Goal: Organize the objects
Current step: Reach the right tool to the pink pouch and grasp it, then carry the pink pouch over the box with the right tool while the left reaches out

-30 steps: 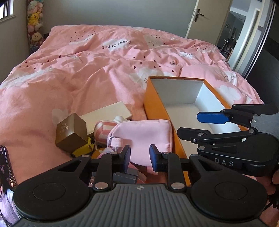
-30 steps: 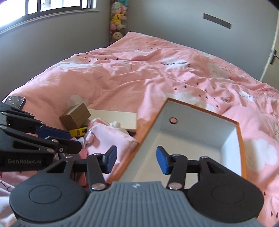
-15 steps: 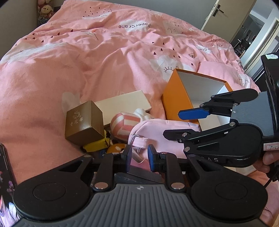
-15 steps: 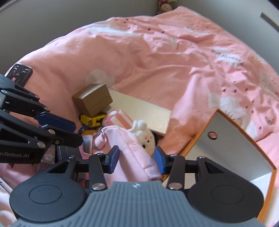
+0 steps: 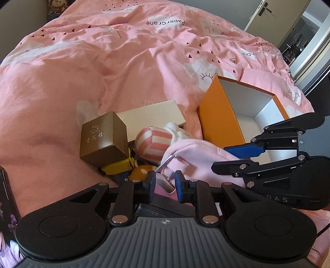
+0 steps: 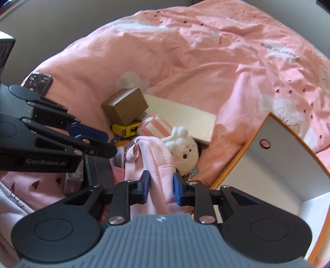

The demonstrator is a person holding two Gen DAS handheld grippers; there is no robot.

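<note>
Now both tools (image 5: 164, 184) (image 6: 160, 185) on pink pouch (image 6: 156, 162)

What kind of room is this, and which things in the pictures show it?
Most likely a bedroom in a home. A pink printed duvet covers a wide bed, soft toys sit piled in the far corner by the wall, and a room door with a lever handle stands beyond the bed.

Soft matt cloth pouch (image 6: 158, 165) with a shiny, probably metal ring (image 5: 171, 165); smooth cardboard orange box (image 5: 220, 117); glossy brown box (image 5: 103, 138).
</note>
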